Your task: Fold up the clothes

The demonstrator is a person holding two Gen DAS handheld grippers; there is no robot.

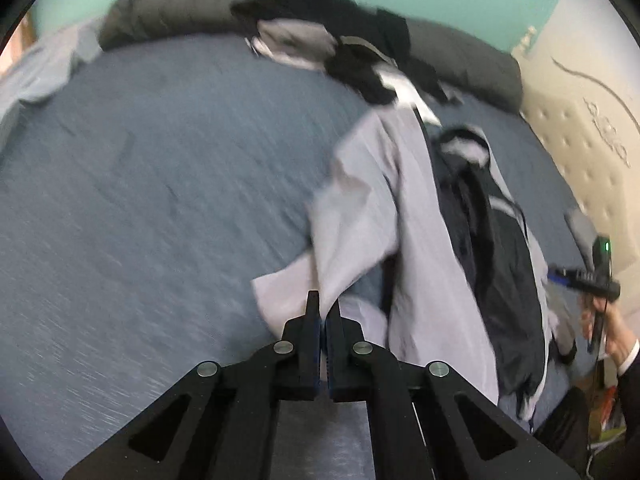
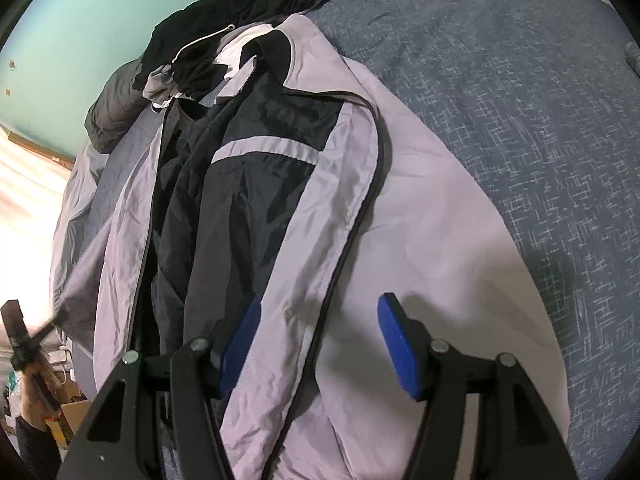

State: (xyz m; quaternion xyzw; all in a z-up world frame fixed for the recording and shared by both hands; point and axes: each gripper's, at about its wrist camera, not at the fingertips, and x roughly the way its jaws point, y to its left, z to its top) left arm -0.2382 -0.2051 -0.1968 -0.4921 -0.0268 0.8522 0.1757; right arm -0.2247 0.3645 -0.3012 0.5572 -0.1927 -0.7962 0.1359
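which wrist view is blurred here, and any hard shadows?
Left wrist: motion-smeared across the blue bedspread and the grey jacket; only the left claw is sharp. Right wrist: crisp, with the right claw casting dark shadows on the jacket. Both views show fisheye bending at the edges.

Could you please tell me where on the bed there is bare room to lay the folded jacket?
Bare blanket lies between the jacket and the pillows. The black clothes pile crowds the head.
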